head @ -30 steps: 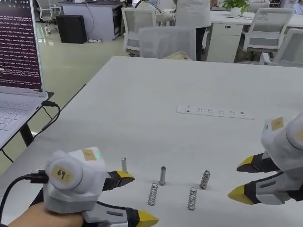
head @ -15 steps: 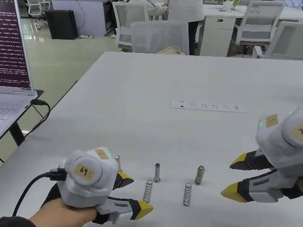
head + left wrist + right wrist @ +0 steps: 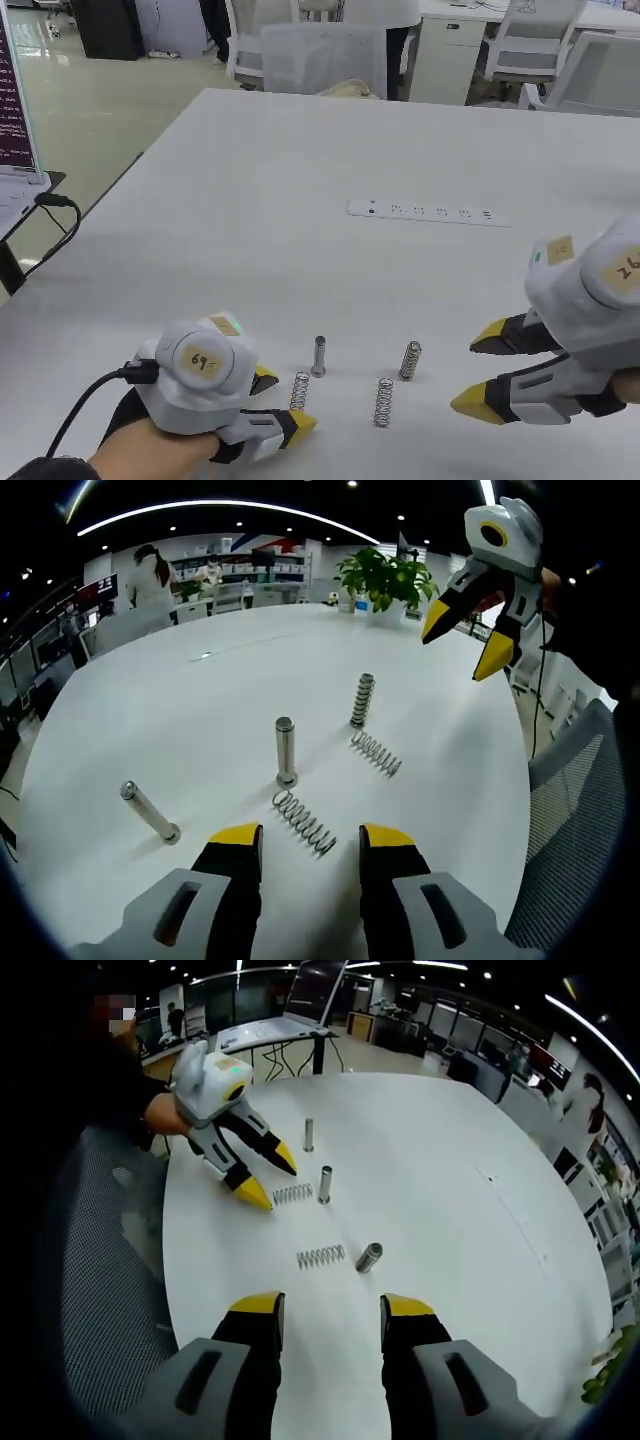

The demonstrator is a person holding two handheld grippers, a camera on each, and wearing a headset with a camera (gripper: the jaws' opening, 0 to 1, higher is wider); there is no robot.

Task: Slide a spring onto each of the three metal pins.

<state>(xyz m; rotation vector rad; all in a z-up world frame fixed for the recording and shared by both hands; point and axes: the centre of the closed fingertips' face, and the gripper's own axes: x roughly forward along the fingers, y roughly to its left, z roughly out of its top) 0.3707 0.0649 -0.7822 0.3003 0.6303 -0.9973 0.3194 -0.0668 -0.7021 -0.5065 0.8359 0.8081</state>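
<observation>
Approach under way: left gripper (image 3: 285, 402) has edged forward over last second. Near spring (image 3: 303, 822) lies flat on table (image 3: 300, 200) just ahead of its parted, empty tips, close beside bare middle pin (image 3: 286, 752). Second loose spring (image 3: 375, 752) lies further on, toward far pin (image 3: 362, 700), which seems already sleeved, though fisheye leaves that unsure. Outer pin (image 3: 150, 812) stands bare. Over on other side, right gripper (image 3: 468, 376) hovers well apart, jaws spread, holding nothing. Judgement: grab of near spring comes next; two pins left.
</observation>
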